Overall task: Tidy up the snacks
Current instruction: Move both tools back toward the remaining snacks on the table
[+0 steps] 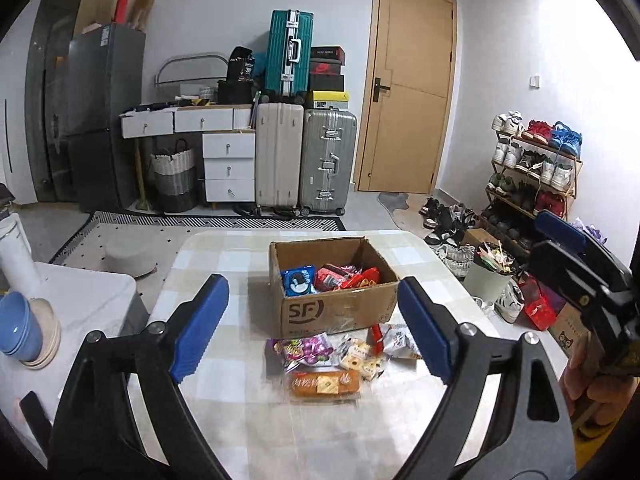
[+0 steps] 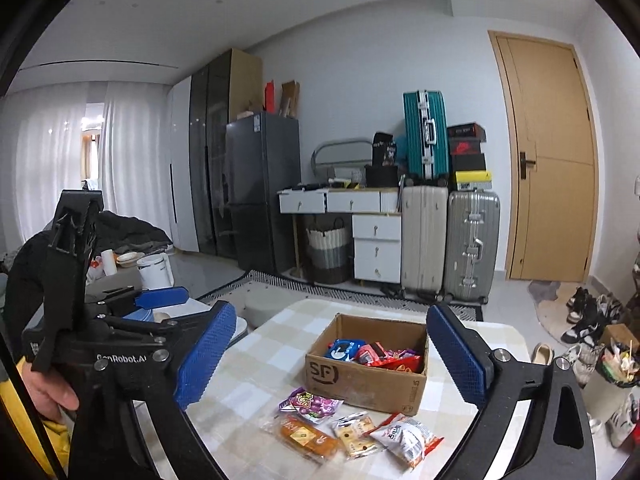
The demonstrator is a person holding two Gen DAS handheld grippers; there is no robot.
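From the left wrist, the left hand-held gripper (image 1: 314, 328) gapes empty above a cardboard box (image 1: 332, 308) of snacks on the checked bench (image 1: 224, 412), loose snack packets (image 1: 332, 364) before it; from the right wrist, the right hand-held gripper (image 2: 332, 356) likewise gapes empty.
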